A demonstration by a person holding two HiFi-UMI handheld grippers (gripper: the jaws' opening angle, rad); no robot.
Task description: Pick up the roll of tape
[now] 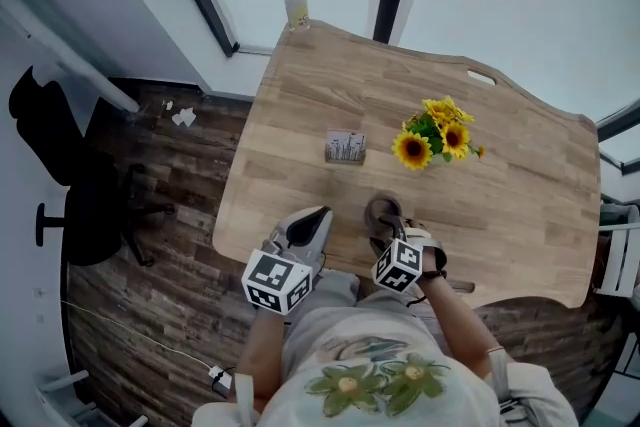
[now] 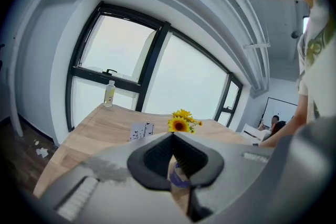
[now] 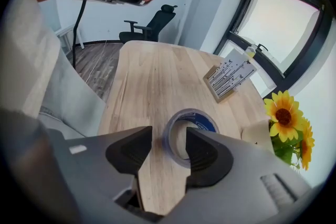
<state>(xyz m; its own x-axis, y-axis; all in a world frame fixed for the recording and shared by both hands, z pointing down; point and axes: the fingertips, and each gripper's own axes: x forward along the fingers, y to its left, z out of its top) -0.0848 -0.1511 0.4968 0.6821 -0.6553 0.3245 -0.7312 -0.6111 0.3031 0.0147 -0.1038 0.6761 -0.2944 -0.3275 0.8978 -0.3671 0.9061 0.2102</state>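
Roll of tape [image 1: 383,211] [image 3: 190,134]: lies flat on the table [image 1: 300,105], close to its near edge.
Right gripper [image 1: 386,221] [image 3: 169,147]: right at the roll, jaws wide apart. One jaw is outside the ring and the other over its hole, not closed on it.
Left gripper [image 1: 320,213] [image 2: 172,136]: just left of the roll over the near edge, jaws pressed together with nothing between.
Printed card [image 1: 345,147]: mid-table.
Sunflowers [image 1: 432,135]: right of the card.
Bottle [image 1: 296,7]: far edge.

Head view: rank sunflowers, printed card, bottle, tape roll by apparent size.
1. Sunflowers
2. Printed card and tape roll: alike; right gripper hides part of the roll.
3. Bottle: narrowest, but farthest from the camera, so unsure.
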